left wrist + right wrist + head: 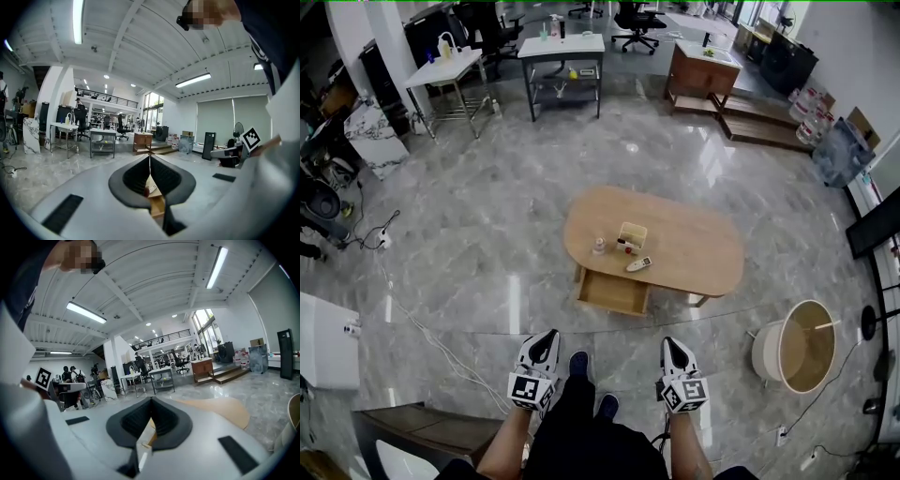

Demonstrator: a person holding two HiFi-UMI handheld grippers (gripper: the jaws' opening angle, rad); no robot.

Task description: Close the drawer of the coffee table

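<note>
An oval wooden coffee table (694, 246) stands in the middle of the marble floor. Its drawer (614, 292) is pulled out from the near side towards me and looks empty. On the tabletop lie a small box (632, 234), a remote (638, 264) and a little bottle (599, 247). My left gripper (547, 339) and right gripper (674, 345) hang close to my legs, well short of the drawer, both shut with nothing in them. In the left gripper view the jaws (150, 159) meet, with a strip of the drawer (157, 205) showing below. The right gripper view shows shut jaws (151, 403) and the tabletop (225, 409) beyond.
A round tub (795, 349) stands right of the table, with cables behind it. A white cabinet (323, 342) and a floor cable (422, 328) lie at the left. Desks (562, 47), chairs and a wooden stepped platform (750, 117) are far behind. My shoes (579, 364) are between the grippers.
</note>
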